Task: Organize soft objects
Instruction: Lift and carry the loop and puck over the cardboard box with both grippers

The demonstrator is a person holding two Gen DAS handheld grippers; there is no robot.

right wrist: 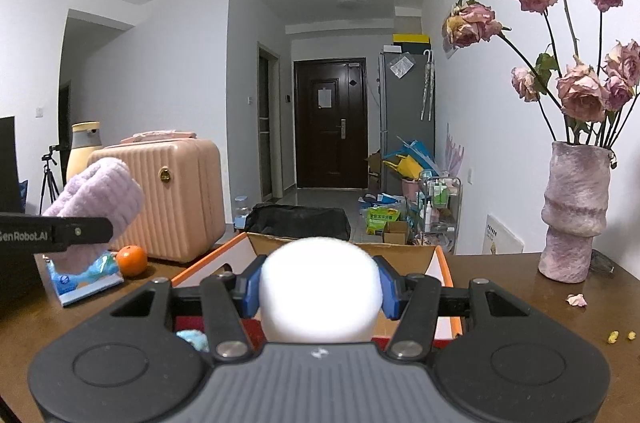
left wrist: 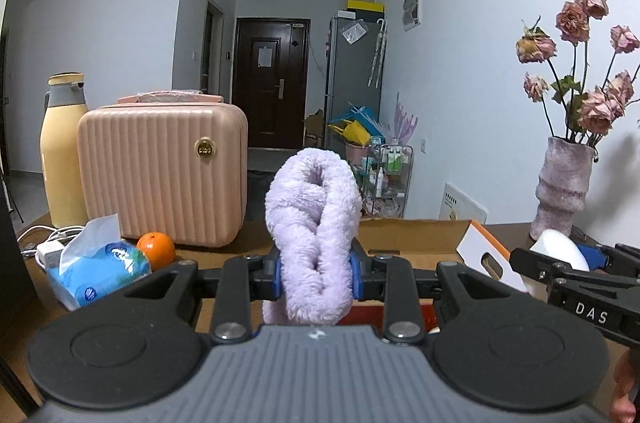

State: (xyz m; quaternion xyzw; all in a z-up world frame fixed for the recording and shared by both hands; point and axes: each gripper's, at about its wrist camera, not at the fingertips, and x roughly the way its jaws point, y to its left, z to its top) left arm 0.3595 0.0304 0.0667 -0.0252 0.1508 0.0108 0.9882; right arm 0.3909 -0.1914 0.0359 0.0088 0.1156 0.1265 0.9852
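My left gripper [left wrist: 317,273] is shut on a fluffy lilac twisted headband [left wrist: 312,223], held upright above the near edge of an open cardboard box [left wrist: 412,237] with orange-and-white flaps. The headband also shows at the left of the right wrist view [right wrist: 96,199]. My right gripper [right wrist: 320,289] is shut on a white soft ball [right wrist: 320,287], held over the same box [right wrist: 434,263]. The right gripper and ball show at the right of the left wrist view [left wrist: 560,251]. A light blue fuzzy item [right wrist: 194,339] lies inside the box on its red floor.
On the brown table stand a pink ribbed case [left wrist: 164,175], a yellow flask [left wrist: 64,151], an orange [left wrist: 156,249], a blue tissue pack [left wrist: 96,263], white cables [left wrist: 44,243] and a vase of dried roses [right wrist: 572,215]. Petal bits [right wrist: 576,299] lie at right.
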